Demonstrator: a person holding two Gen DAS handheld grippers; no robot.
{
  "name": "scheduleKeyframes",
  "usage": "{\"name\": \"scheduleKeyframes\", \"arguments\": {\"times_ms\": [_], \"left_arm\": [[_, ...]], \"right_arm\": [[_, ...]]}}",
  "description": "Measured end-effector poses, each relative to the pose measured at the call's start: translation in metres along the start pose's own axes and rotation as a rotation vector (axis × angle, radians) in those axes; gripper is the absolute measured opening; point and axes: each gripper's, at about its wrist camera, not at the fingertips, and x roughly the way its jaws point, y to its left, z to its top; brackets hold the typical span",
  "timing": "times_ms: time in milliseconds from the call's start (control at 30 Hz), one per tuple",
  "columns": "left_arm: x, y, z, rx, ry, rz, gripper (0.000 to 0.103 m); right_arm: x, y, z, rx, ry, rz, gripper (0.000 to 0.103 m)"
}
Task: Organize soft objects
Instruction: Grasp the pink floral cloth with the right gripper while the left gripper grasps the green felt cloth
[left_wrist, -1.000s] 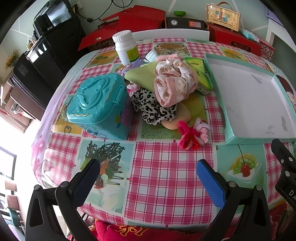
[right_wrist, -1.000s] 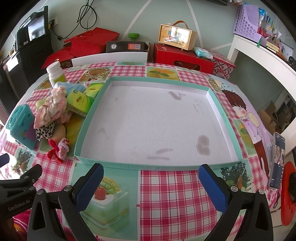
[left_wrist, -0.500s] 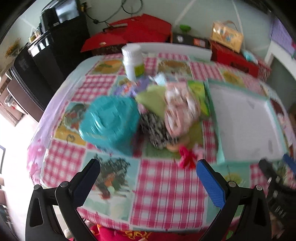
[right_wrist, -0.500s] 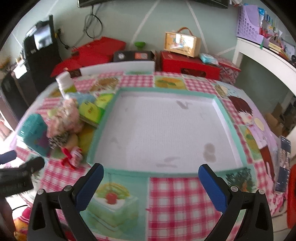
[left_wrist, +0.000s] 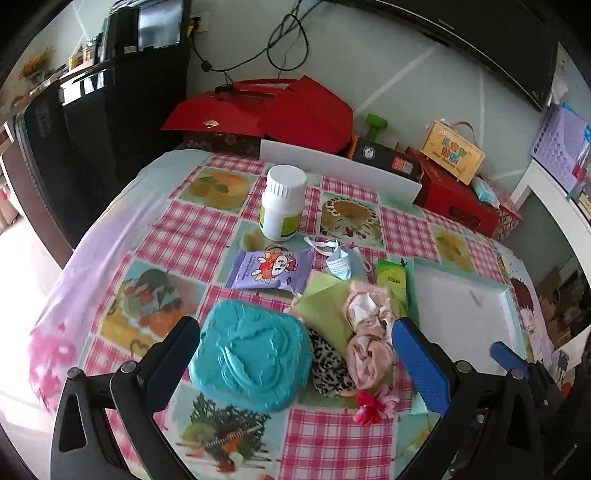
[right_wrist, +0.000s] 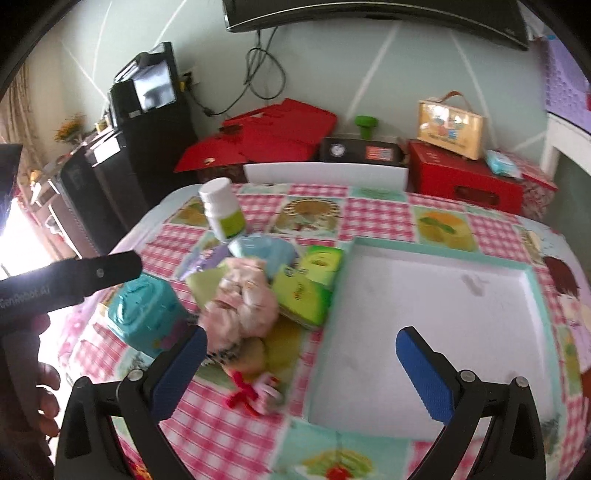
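Both claws gape — left claw (left_wrist: 295, 354) above teal case (left_wrist: 251, 358).

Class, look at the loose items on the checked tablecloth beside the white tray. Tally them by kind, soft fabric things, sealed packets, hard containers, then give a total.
Soft fabric things: 5 (pink scrunchie, leopard scrunchie, red-and-pink bow, face mask, green cloth)
Sealed packets: 2 (purple packet, green packet)
Hard containers: 2 (teal box, white bottle)
Total: 9

Lived-in home room. Checked cake-print tablecloth (left_wrist: 177, 236) on table; red gift boxes (left_wrist: 280, 110) behind it against wall; black cabinet (left_wrist: 110, 122) to its left.
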Motion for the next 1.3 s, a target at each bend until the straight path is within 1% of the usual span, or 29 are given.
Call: {"name": "scheduleKeyframes", "arguments": {"times_ms": [133,300,367,433,467,600,700,767,833,900,967,1100,1167,1200,1233,1267,1300], "left_arm": [[0.017,0.006,0.009,-0.007,0.09,0.018,0.103],[0.03,0.009,0.02,0.046,0.133,-0.001,0.103],[0.04,0.011,0.024,0.055,0.188,-0.043,0.103],[0.052,0.013,0.028,0.057,0.26,-0.052,0.103],[0.056,0.013,0.029,0.058,0.283,-0.055,0.103],[0.077,0.011,0.037,0.09,0.411,-0.089,0.103],[0.089,0.007,0.045,0.118,0.476,-0.101,0.103],[0.096,0.005,0.05,0.133,0.513,-0.118,0.103],[0.103,0.002,0.052,0.145,0.544,-0.12,0.102],[0.108,-0.003,0.053,0.163,0.565,-0.126,0.094],[0.112,-0.006,0.052,0.171,0.584,-0.14,0.09],[0.127,-0.013,0.046,0.161,0.626,-0.158,0.085],[0.132,-0.016,0.044,0.166,0.632,-0.149,0.083],[0.133,-0.017,0.043,0.169,0.633,-0.143,0.08],[0.133,-0.017,0.042,0.17,0.634,-0.142,0.078],[0.134,-0.018,0.042,0.17,0.635,-0.147,0.074],[0.135,-0.02,0.042,0.171,0.637,-0.152,0.071]], "right_arm": [[0.018,0.007,0.003,0.009,0.033,0.046,0.103],[0.035,0.014,0.008,-0.008,0.09,0.072,0.101],[0.042,0.016,0.011,-0.008,0.131,0.089,0.096],[0.05,0.018,0.014,-0.008,0.168,0.078,0.095],[0.054,0.019,0.016,-0.007,0.183,0.078,0.094],[0.068,0.02,0.022,0.013,0.264,0.112,0.092],[0.075,0.024,0.029,0.012,0.31,0.14,0.09],[0.081,0.024,0.033,0.019,0.345,0.157,0.084],[0.088,0.024,0.036,0.03,0.378,0.17,0.082],[0.092,0.026,0.039,0.026,0.389,0.173,0.08],[0.095,0.027,0.04,0.016,0.4,0.171,0.075],[0.1,0.024,0.038,0.032,0.405,0.169,0.075],[0.102,0.019,0.036,0.054,0.406,0.172,0.075],[0.103,0.018,0.035,0.057,0.404,0.171,0.075],[0.103,0.018,0.034,0.059,0.404,0.169,0.072],[0.104,0.018,0.033,0.061,0.404,0.174,0.067],[0.104,0.018,0.032,0.064,0.405,0.182,0.064]]}}
